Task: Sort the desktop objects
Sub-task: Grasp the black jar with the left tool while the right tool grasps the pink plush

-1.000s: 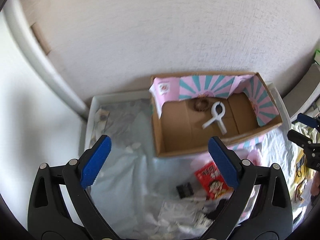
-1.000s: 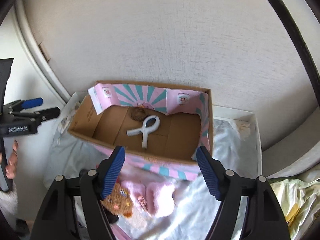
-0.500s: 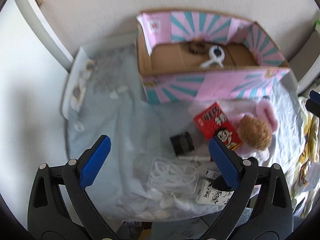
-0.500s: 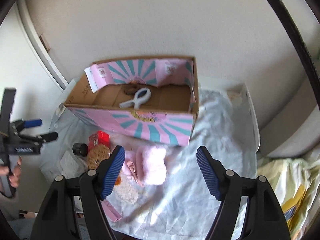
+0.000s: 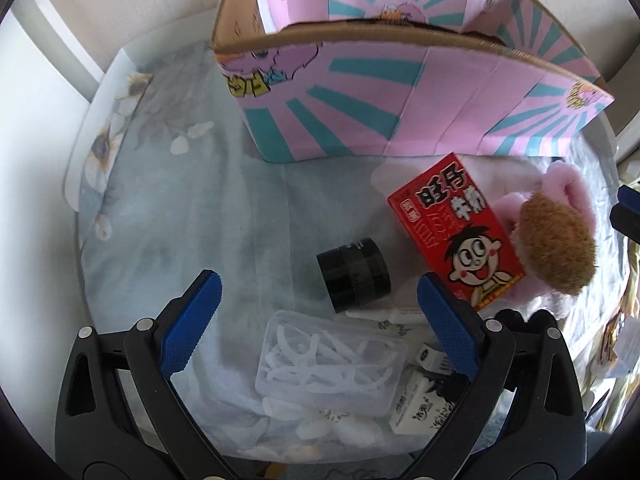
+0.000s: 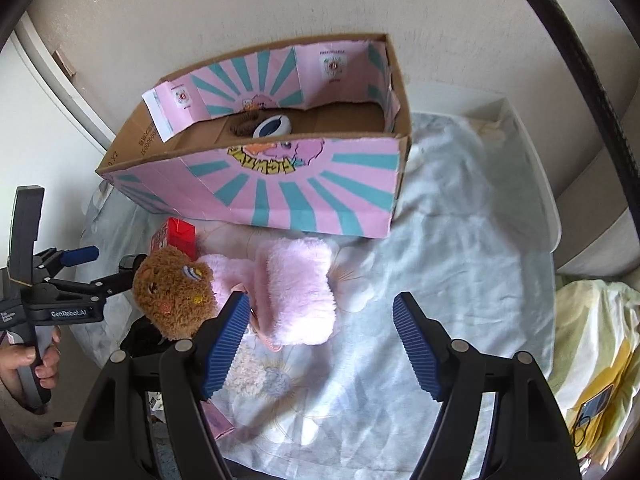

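1. my left claw [image 5: 318,312] is spread wide with nothing in it, hanging over the clear box of floss picks [image 5: 330,362], black lens [image 5: 354,274] just past it.
2. my right claw [image 6: 320,340] is wide and empty too, above the pink plush toy [image 6: 296,292].
3. the red milk carton [image 5: 456,228] lies on the tabletop [image 5: 168,216], just in front of the pink striped cardboard box [image 5: 400,92].

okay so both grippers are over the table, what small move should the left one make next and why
Probably ease the left gripper a little farther down and forward onto the black cylinder. Its jaws stand open and empty, and the cylinder lies loose on the cloth just ahead of them, outside the pink box.
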Tool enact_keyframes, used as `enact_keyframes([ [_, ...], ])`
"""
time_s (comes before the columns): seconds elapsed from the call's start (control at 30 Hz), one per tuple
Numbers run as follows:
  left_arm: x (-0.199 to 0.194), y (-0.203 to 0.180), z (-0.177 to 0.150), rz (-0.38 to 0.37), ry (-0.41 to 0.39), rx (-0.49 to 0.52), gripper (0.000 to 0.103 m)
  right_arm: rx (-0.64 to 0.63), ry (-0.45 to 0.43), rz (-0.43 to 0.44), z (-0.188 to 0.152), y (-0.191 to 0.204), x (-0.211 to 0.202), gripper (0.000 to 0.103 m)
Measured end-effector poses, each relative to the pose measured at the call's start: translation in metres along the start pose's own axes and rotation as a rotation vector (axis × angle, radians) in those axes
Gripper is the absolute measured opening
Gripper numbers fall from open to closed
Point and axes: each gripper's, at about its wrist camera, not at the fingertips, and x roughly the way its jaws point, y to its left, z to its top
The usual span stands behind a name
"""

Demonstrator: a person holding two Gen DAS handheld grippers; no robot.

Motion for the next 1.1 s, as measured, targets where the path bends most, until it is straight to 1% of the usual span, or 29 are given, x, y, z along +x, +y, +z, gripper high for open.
enact_keyframes([
  [0.2,0.013,0.002,0.003,-0.018,0.034,-0.009,0.099,-0.007,0.041,-0.002,0.004,0.005,0.015,0.070],
  [0.3,0.017,0.001,0.002,-0.006,0.048,-0.009,0.099,-0.007,0.060,0.000,0.005,0.007,0.023,0.071],
  [0.4,0.021,0.002,0.001,-0.020,0.056,-0.019,0.098,-0.009,0.071,0.008,0.008,0.010,0.031,0.071],
  [0.5,0.025,0.003,0.002,-0.025,0.057,-0.025,0.096,-0.008,0.084,0.019,0.012,0.011,0.038,0.070],
  [0.6,0.028,0.003,0.002,-0.038,0.064,-0.023,0.084,-0.001,0.105,0.036,0.013,0.010,0.046,0.070],
  [0.63,0.029,0.003,0.002,-0.039,0.068,-0.022,0.078,0.001,0.109,0.046,0.014,0.010,0.048,0.063],
  [0.67,0.029,0.002,0.001,-0.029,0.061,-0.015,0.077,0.005,0.113,0.060,0.014,0.009,0.050,0.053],
  [0.7,0.028,0.002,0.001,-0.026,0.055,-0.008,0.076,0.012,0.119,0.080,0.014,0.008,0.052,0.049],
  [0.73,0.028,0.002,0.001,-0.026,0.052,-0.007,0.074,0.022,0.125,0.106,0.013,0.007,0.053,0.043],
  [0.8,0.026,0.002,0.001,-0.026,0.044,-0.007,0.067,0.038,0.128,0.136,0.013,0.005,0.055,0.039],
  [0.87,0.023,0.003,0.002,-0.029,0.037,0.002,0.047,0.045,0.119,0.155,0.014,0.004,0.054,0.033],
  [0.9,0.022,0.003,0.003,-0.029,0.035,0.002,0.041,0.046,0.113,0.162,0.015,0.003,0.053,0.032],
  [0.93,0.021,0.004,0.004,-0.029,0.034,0.000,0.031,0.046,0.106,0.168,0.015,0.003,0.051,0.030],
  [0.97,0.021,0.005,0.005,-0.029,0.035,-0.001,0.029,0.047,0.100,0.173,0.015,0.003,0.050,0.029],
  [1.1,0.020,0.006,0.004,-0.037,0.033,-0.003,0.029,0.072,0.091,0.200,0.014,-0.002,0.049,0.026],
])
